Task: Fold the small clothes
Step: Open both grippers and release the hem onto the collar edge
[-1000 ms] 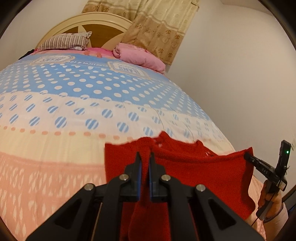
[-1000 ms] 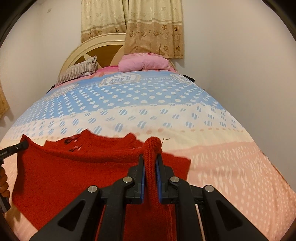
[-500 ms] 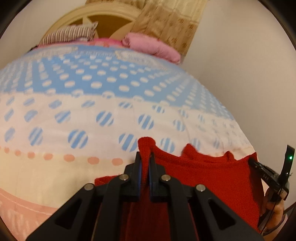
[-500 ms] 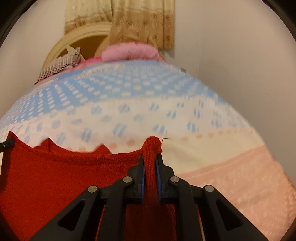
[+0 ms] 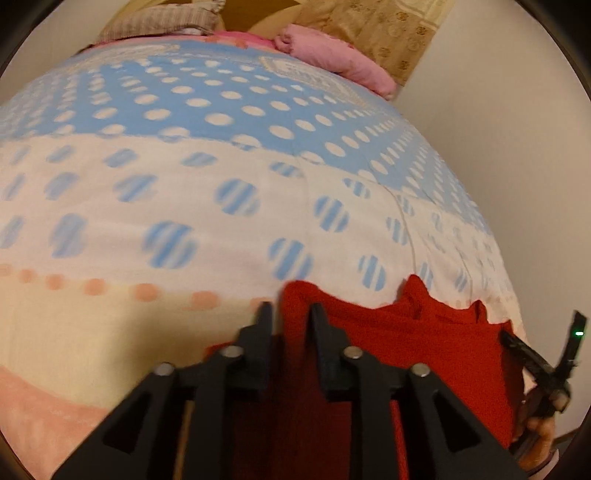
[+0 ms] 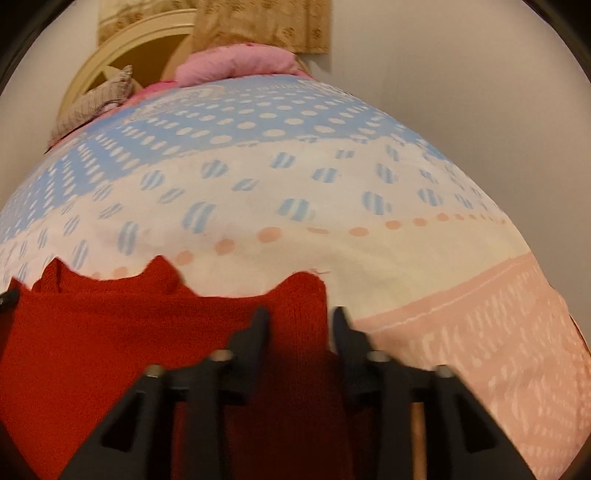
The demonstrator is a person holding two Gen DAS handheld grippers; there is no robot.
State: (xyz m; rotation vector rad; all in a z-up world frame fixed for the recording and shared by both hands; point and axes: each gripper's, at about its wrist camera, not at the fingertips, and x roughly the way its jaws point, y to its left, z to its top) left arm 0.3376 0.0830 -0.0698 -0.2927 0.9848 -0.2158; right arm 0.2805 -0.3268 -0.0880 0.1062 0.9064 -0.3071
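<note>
The big bed with its quilted cover (image 5: 229, 221) fills most of both views – blue with white dots at the far end, white with striped blue dots in the middle, then cream and pink bands at the near end. At the head sit two pillows: one striped grey-brown pillow (image 6: 96, 103) on the left and one rumpled pink pillow (image 6: 236, 62) beside it, in front of a cream arched wooden headboard (image 6: 110, 48) and beige patterned curtains (image 6: 266, 22).

One red knitted garment (image 6: 110, 350) lies spread across the near end of the cover, its top edge showing a few raised points of fabric.

Two grippers, both low and pointing up the bed toward the pillows. The left black two-finger gripper (image 5: 290, 314) has its jaws parted, with a raised corner of the red knit standing in the gap; whether the fingers touch the cloth is hard to tell through the blur. The right black two-finger gripper (image 6: 301, 315) is the same story at the other corner – jaws spread wide, a hump of red knit between them, not pinched. In the left wrist view the right gripper also shows at the far right edge of the garment, with a small green light (image 5: 579, 333) on it and a bit of the person's hand (image 5: 539, 432) underneath.
</note>
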